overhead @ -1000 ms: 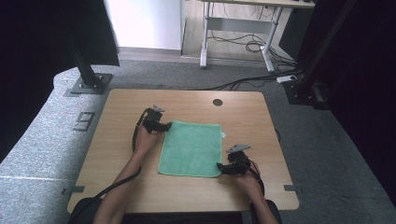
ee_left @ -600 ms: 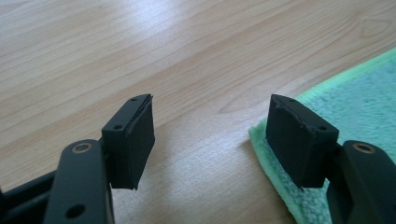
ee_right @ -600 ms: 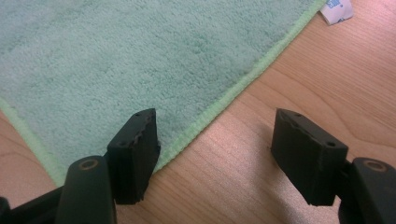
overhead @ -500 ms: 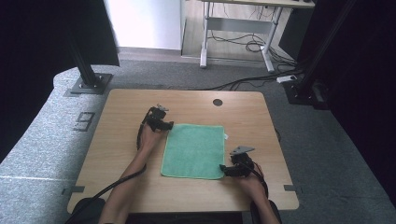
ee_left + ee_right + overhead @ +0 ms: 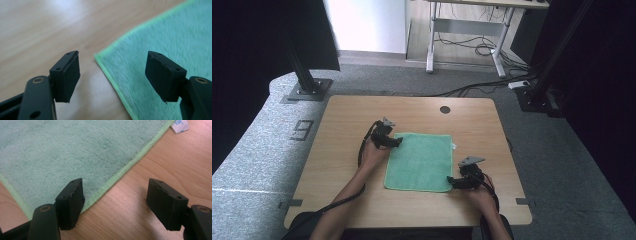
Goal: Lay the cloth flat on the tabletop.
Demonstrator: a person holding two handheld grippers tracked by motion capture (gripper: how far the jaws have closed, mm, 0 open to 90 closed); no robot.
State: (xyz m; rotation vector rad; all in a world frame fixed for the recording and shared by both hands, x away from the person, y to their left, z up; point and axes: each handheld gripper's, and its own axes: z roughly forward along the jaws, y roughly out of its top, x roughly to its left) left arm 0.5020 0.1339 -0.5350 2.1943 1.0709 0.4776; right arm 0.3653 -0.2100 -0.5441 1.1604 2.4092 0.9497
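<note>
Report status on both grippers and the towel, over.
Left gripper open at the green towel's far-left corner, jaws just widened. Right gripper open at its near-right corner, jaws just widened. Towel flat, unheld. Nothing in the way.

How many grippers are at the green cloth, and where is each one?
2. The left gripper is at the far left corner of the green cloth; the right gripper is at its near right corner. Both have open jaws.

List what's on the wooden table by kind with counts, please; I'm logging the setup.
Green cloth: 1
White cloth tag: 1
Black grippers, left gripper and right gripper: 2
Total: 4
</note>
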